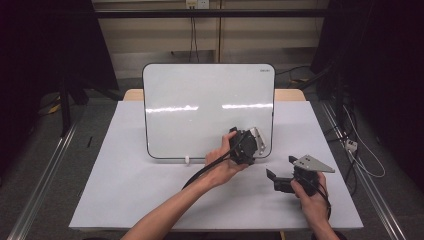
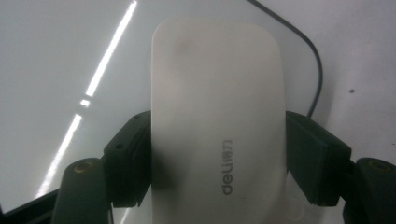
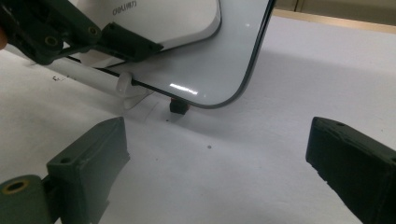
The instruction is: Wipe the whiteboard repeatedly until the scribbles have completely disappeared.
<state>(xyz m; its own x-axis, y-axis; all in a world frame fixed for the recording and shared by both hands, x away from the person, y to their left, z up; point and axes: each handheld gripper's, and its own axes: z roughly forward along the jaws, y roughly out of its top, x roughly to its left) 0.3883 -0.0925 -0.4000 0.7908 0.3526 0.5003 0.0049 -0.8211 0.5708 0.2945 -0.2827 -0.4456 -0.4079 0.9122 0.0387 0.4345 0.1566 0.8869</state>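
A white eraser point(image 2: 217, 116) with grey lettering sits between the black jaws of my left gripper point(image 2: 217, 149), which is shut on it. The eraser lies flat against the upright whiteboard point(image 1: 200, 100), near the board's lower right corner, where the left gripper point(image 1: 243, 143) is held by a hand. In the right gripper view the eraser point(image 3: 163, 18) and the left jaws show at the top left against the board point(image 3: 224, 60). My right gripper point(image 1: 281, 167) rests low over the table to the right of the board, open, with nothing between its jaws point(image 3: 219, 154).
The whiteboard stands on a white table point(image 1: 150, 190) on a small white foot point(image 3: 128, 91) and a dark foot point(image 3: 178, 106). A thin dark curved line point(image 2: 320, 70) runs across the board beside the eraser. Cables lie on the floor at the right.
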